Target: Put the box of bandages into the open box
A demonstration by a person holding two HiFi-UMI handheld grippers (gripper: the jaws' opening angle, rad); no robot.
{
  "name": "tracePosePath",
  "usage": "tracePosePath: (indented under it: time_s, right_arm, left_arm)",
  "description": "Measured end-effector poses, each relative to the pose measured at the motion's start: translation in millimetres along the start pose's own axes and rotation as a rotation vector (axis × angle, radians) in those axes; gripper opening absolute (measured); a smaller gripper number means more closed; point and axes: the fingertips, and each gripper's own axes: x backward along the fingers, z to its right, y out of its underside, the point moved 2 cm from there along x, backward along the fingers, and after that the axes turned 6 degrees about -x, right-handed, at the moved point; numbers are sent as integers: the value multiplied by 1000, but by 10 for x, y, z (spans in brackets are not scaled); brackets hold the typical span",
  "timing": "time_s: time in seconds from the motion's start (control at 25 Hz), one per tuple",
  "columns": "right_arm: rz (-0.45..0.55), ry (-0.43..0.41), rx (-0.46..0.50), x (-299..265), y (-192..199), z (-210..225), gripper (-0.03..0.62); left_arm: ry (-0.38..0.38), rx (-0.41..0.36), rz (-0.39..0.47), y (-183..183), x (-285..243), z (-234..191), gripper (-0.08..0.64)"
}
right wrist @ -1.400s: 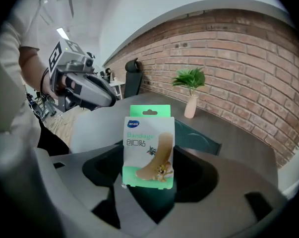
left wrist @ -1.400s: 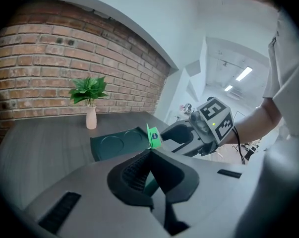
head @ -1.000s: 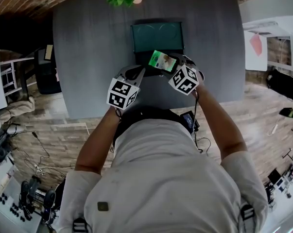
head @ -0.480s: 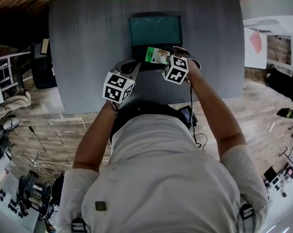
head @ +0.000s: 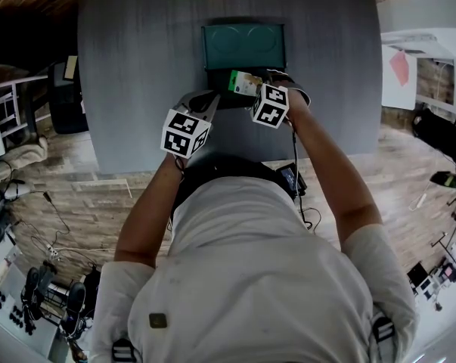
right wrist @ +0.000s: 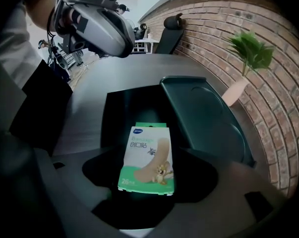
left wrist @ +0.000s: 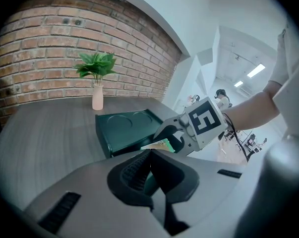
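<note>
Right gripper fingers: clenched on the bandage box; the right gripper has one dark pad against each long side of it
Bandage box: green and white, printed face up, a cartoon and a bandage strip on the front; clear of the table, its far end out over the dark inside of the open box
Contact with box floor: cannot be judged from either view
Left gripper fingers: the left gripper has its jaws closed tip to tip, with nothing between them
Left gripper position: just beside the near left corner of the open box, apart from it, aimed towards the right gripper
Open box: dark green, near the middle of the table; the lid is thrown back on the far side, two round recesses in its inner face
Marker cubes: one on the right gripper, one on the left gripper, both over the near edge of the table
Plant: green leaves in a pale pink vase, upright at the far edge of the table, well apart from the open box
Surroundings: brick wall behind the table, wood-pattern floor below
Person: bare forearms reaching forward, pale short sleeves
</note>
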Motion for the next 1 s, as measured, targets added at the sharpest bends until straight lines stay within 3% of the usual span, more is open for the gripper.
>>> tracePosePath:
  time_s: [0.4, 0.8, 1.0]
  right_arm:
    - [45, 21, -21, 136, -51, 1, 299]
    - [115, 98, -105, 425, -145, 14, 298]
    - [190, 172, -157, 702, -262, 56, 233]
  left_arm:
    - [10, -15, 7, -45, 44, 87, 17]
    - [7, -48, 48, -214, 208, 124, 17]
    - [-1, -68, 87, -335, 350, 148, 17]
